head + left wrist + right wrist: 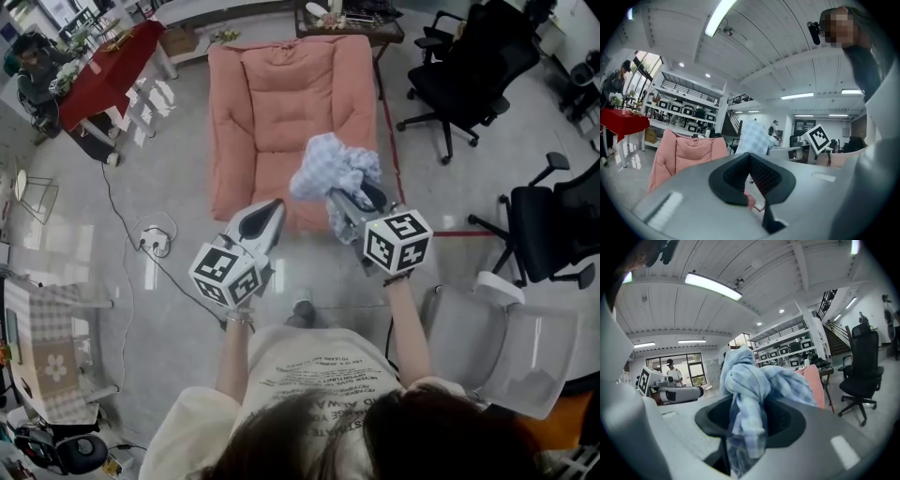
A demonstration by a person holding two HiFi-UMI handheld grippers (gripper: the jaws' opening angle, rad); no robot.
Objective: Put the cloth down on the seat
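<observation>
A crumpled pale blue checked cloth [333,167] hangs in the air over the front right of the pink armchair's seat [267,173]. My right gripper [349,200] is shut on it. In the right gripper view the cloth [750,380] fills the gap between the black pads and bunches above them. My left gripper [272,208] is beside it to the left, over the seat's front edge, jaws together with nothing between them. The left gripper view shows its pads [761,176] meeting, with the cloth [754,138] and the armchair [686,154] beyond.
A dark desk [352,23] stands behind the armchair. Black office chairs [469,66] [553,225] are at the right, and a grey chair [506,337] is by my right side. A red-covered table [112,70] and a person [33,61] are at the far left. A cable and power strip [155,239] lie on the floor.
</observation>
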